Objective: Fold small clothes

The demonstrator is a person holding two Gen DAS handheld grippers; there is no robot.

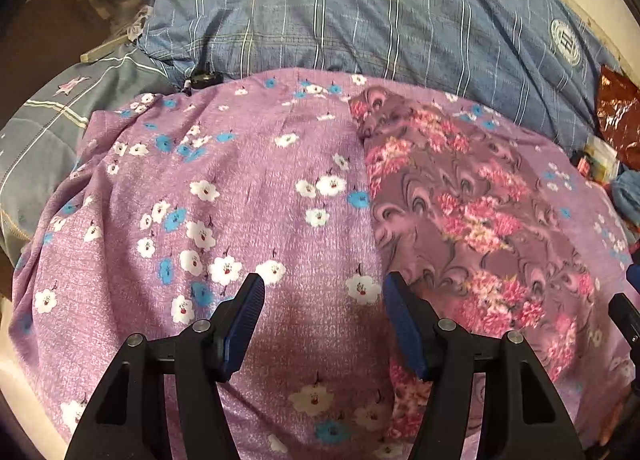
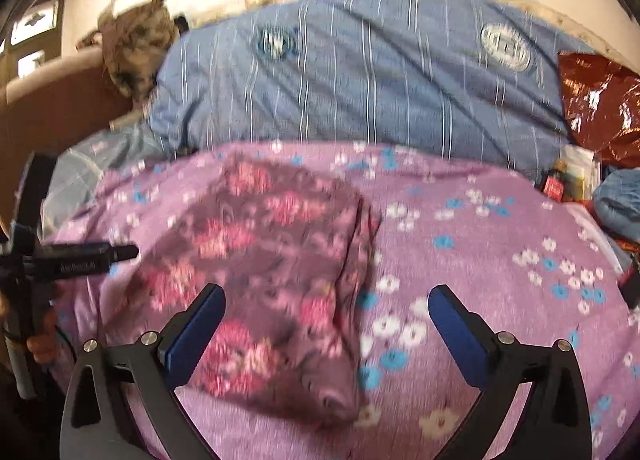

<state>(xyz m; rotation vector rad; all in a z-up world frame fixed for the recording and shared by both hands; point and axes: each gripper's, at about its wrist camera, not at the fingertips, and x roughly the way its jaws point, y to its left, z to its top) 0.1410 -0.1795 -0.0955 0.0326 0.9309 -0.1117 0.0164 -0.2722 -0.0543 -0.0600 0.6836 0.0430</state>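
Both your left gripper [image 1: 323, 286] and right gripper [image 2: 327, 298] gape empty; you could pinch the bedsheet [image 1: 280, 180] (similar purple) along with the folded cloth [image 1: 460, 196].

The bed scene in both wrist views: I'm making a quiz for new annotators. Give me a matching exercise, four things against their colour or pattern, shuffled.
Things:
1. folded garment
2. bedsheet
3. pillow
4. plastic bag

Descriptions:
A. blue with thin pale stripes and round crests
B. shiny reddish brown
C. mauve with pink flower clusters
D. lilac with small white and blue flowers

Pairs: 1-C, 2-D, 3-A, 4-B
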